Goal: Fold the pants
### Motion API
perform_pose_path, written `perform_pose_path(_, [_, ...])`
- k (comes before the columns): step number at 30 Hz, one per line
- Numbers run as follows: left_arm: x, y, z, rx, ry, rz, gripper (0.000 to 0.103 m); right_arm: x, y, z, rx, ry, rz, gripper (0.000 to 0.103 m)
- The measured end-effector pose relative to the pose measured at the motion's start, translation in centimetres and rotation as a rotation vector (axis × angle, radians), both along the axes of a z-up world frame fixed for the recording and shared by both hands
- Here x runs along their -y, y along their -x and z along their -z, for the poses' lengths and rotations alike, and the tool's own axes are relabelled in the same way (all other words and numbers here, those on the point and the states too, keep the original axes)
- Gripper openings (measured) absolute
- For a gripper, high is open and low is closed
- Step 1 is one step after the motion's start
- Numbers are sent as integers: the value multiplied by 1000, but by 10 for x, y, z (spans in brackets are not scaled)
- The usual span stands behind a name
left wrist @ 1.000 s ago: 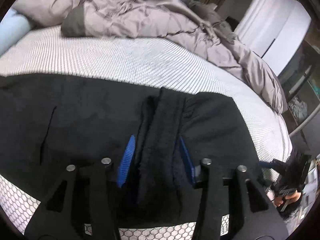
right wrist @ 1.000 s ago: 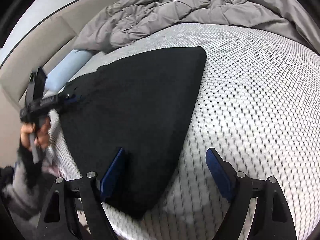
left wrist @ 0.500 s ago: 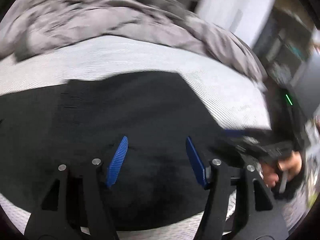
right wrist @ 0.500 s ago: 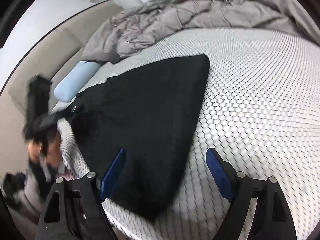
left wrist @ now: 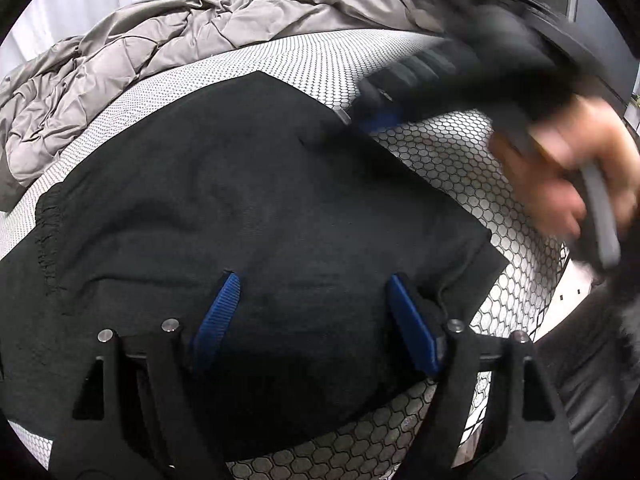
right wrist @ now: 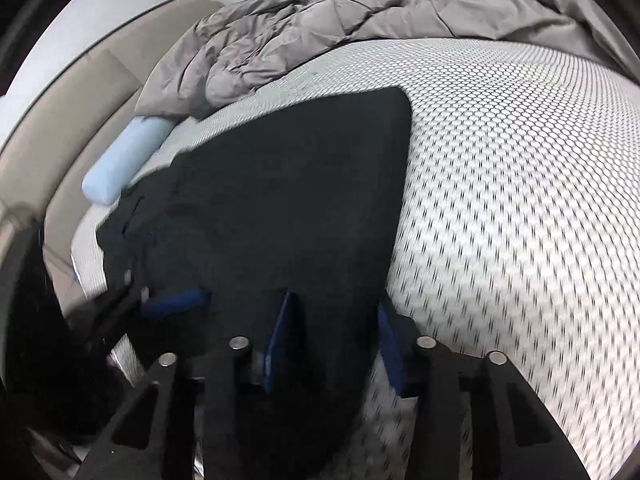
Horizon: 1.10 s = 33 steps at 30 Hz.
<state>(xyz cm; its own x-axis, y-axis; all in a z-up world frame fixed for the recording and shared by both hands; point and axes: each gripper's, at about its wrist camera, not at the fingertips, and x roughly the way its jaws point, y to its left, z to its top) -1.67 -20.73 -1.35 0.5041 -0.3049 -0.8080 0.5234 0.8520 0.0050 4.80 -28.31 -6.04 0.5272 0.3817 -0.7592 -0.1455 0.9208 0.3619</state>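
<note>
Pants (left wrist: pixel 248 208) lie on the mattress (right wrist: pixel 520 184), duvet (left wrist: pixel 168 52) behind them.

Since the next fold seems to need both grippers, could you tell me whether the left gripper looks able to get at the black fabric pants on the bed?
Probably yes. The left gripper hangs right over the black fabric pants, its jaws apart after opening, with nothing between them but cloth; the right gripper works a far edge.

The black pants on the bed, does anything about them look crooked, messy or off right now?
Mostly tidy. The black pants lie flat on the honeycomb sheet, with only shallow wrinkles near the gathered waistband. The grey duvet is bunched up behind, not touching them.
</note>
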Motion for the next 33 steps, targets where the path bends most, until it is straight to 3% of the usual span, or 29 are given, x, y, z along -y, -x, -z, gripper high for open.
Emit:
perform_pose_path(4, [-10,-5,4,2,9,14,76,21,-59,-5,-2,-61,96,26])
perform_pose_path(9, [-15,-7,2,-29,40,34,79,12,-134,0,8,87,134,20])
perform_pose_path(12, [-20,-9,-3,-55,81,32,80,9,-157,-1,8,114,160,21])
perform_pose_path(14, [-26,-12,-9,-71,109,24,80,6,-149,-8,2,99,152,23])
perform_pose_path(16, [-34,-15,-15,-83,144,20,80,6,-126,-11,-13,69,118,42])
perform_pose_path(17, [-38,-14,-20,-77,160,15,80,7,-110,-10,-28,42,93,47])
perform_pose_path(20, [-49,-14,-29,-30,219,-35,80,5,-52,-5,-52,6,25,50])
perform_pose_path(22, [-48,-19,-24,-65,234,-44,80,-2,-11,-1,-79,-16,-52,57])
perform_pose_path(24, [-41,-20,-16,-100,201,-28,80,-10,22,1,-54,-29,-126,59])
perform_pose_path(27, [-25,-14,-10,-36,81,17,82,-20,46,8,-12,-2,-168,60])
perform_pose_path(29, [-18,-4,-9,-24,67,15,83,-26,41,8,-7,0,-172,60])
perform_pose_path(31, [-19,-5,-9,-44,78,7,83,-35,29,9,-7,27,-189,46])
perform_pose_path(33, [-19,-6,-10,-55,83,9,83,-38,10,13,-22,10,-185,39])
